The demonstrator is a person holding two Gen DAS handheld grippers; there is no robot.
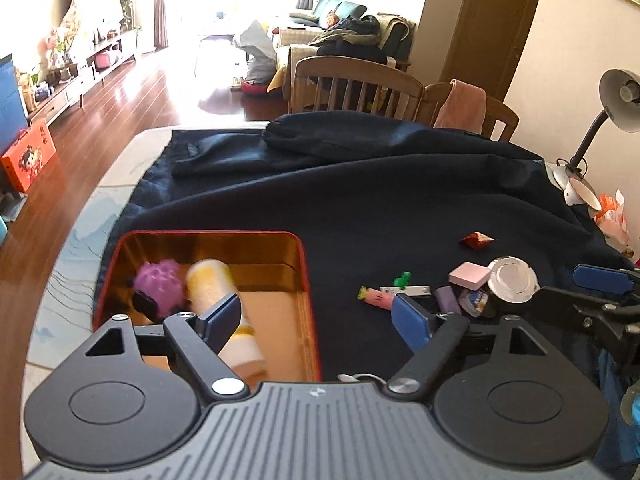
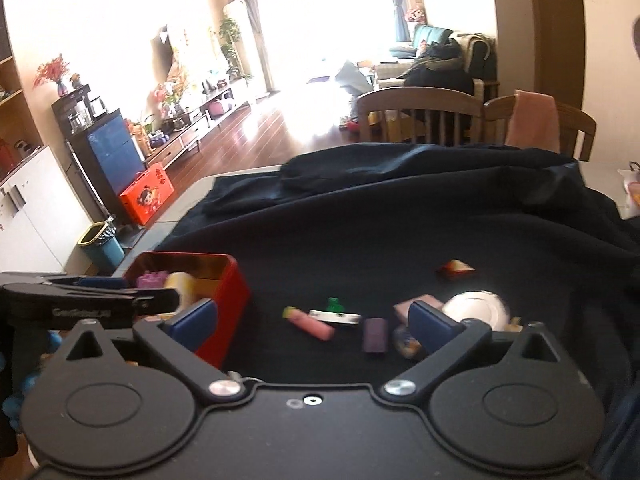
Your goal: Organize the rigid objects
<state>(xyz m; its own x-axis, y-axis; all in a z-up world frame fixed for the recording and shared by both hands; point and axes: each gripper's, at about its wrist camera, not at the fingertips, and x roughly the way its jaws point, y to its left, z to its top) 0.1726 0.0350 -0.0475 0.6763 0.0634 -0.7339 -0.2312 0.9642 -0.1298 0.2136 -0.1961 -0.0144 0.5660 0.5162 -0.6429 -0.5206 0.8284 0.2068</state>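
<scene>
A red tin [image 1: 308, 280] with a gold inside sits on the dark cloth and holds a purple spiky ball [image 1: 160, 284] and a yellow-and-white roll [image 1: 212, 280]. My left gripper [image 1: 316, 318] hangs open over the tin's right rim, with nothing between its fingers. To the right lies a loose cluster: a pink tube [image 1: 376, 298], a green piece [image 1: 402, 279], a purple block [image 1: 448, 300], a pink box [image 1: 469, 275] and a round silver lid [image 1: 513, 279]. My right gripper [image 2: 314, 322] stands wide open and empty just before the pink tube [image 2: 314, 326] and purple block [image 2: 375, 335], with the red tin [image 2: 228, 304] at its left.
A dark navy cloth [image 1: 360, 200] covers most of the table and bunches up at the back. A red folded piece [image 1: 478, 239] lies apart behind the cluster. A desk lamp [image 1: 620, 100] stands at the right; wooden chairs [image 1: 356, 84] are behind the table. The table's edge [image 1: 80, 240] runs along the left.
</scene>
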